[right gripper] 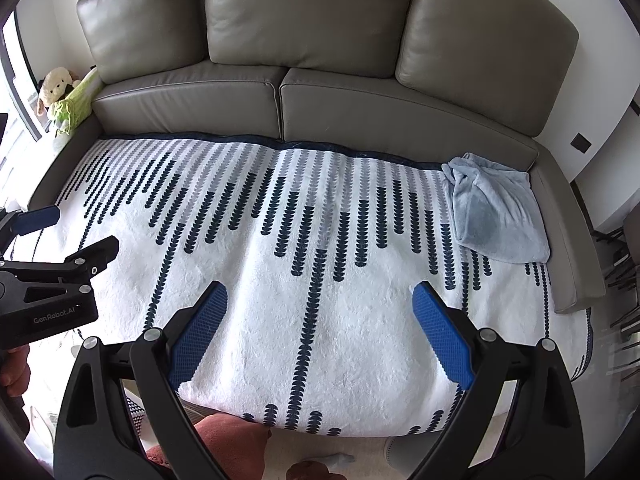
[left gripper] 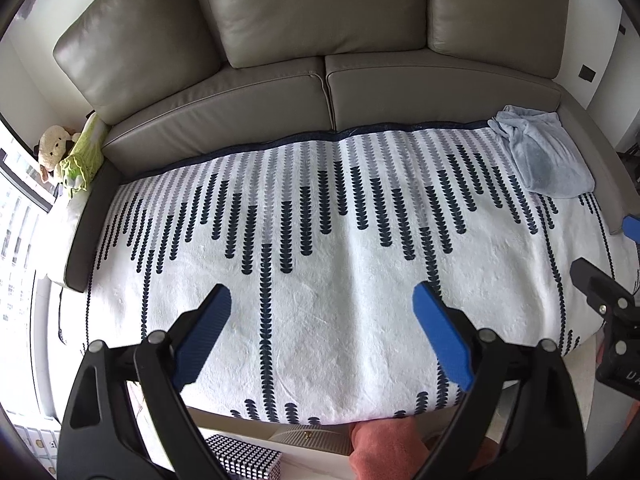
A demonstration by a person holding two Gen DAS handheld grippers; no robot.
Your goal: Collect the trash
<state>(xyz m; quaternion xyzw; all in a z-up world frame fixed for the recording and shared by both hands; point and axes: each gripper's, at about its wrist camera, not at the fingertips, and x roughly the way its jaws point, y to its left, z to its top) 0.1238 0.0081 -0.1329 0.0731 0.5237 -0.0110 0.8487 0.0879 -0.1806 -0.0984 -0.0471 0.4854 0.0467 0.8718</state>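
Both grippers empty, jaws wide apart: left gripper, right gripper, hovering over patterned blanket on sofa. No obvious trash in view. Only loose item: blue cloth at blanket's right end, crumpled, long axis front-to-back. Prob soft, light; pinch a bunched fold.

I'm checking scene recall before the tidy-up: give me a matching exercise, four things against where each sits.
Things:
1. light blue cloth
2. stuffed toy
3. patterned blanket
4. left claw

Places:
A. beside the sofa's left arm, near the window
B. spread over the front of the seat
C. on the blanket's far right corner
D. hovering open above the blanket's near edge

Pairs: 1-C, 2-A, 3-B, 4-D
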